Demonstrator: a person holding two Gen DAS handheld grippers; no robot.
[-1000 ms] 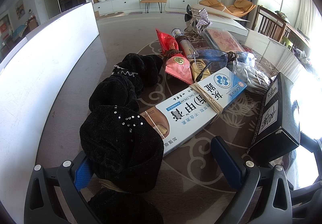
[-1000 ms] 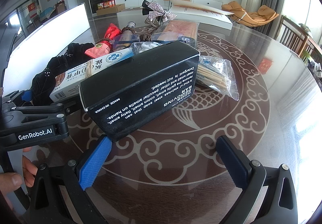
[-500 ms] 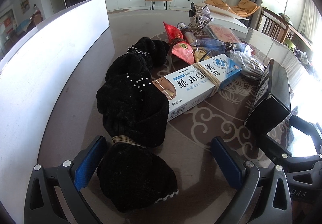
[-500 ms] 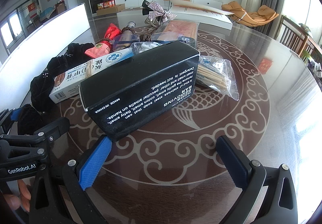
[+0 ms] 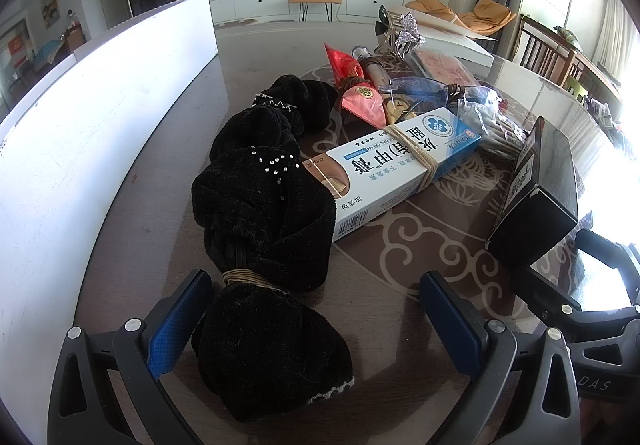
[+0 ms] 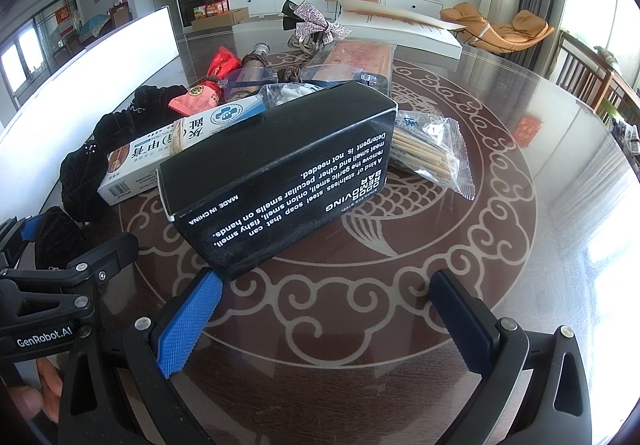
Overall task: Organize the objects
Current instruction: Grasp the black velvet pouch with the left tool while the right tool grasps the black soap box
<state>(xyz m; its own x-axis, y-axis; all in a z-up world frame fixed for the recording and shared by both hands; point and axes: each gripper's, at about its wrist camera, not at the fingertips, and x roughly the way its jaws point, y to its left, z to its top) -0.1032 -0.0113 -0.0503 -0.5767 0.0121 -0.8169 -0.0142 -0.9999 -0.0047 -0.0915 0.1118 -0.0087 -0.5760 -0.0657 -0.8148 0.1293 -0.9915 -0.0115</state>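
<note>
A black velvet cloth bundle (image 5: 264, 213) tied with a tan band lies on the glass table (image 5: 400, 285). Its near end sits between the fingers of my open left gripper (image 5: 316, 321). A white-and-blue cream box (image 5: 400, 165) lies against it. A black soap box (image 6: 276, 173) lies just beyond my open, empty right gripper (image 6: 324, 317), near its left finger; it also shows in the left wrist view (image 5: 536, 197). The left gripper (image 6: 52, 285) shows at the left of the right wrist view.
Behind lie red snack packets (image 5: 352, 85), a clear packet of sticks (image 6: 432, 153), blue glasses (image 5: 424, 91), a pink flat pack (image 6: 356, 61) and a glittery bow (image 6: 316, 25). A white board (image 5: 100, 117) stands along the left. A white flat box (image 6: 400, 29) lies at the far edge.
My left gripper has drawn back along the black bundle, so its tied near end now lies between the fingers. The right gripper and black box have not moved.
</note>
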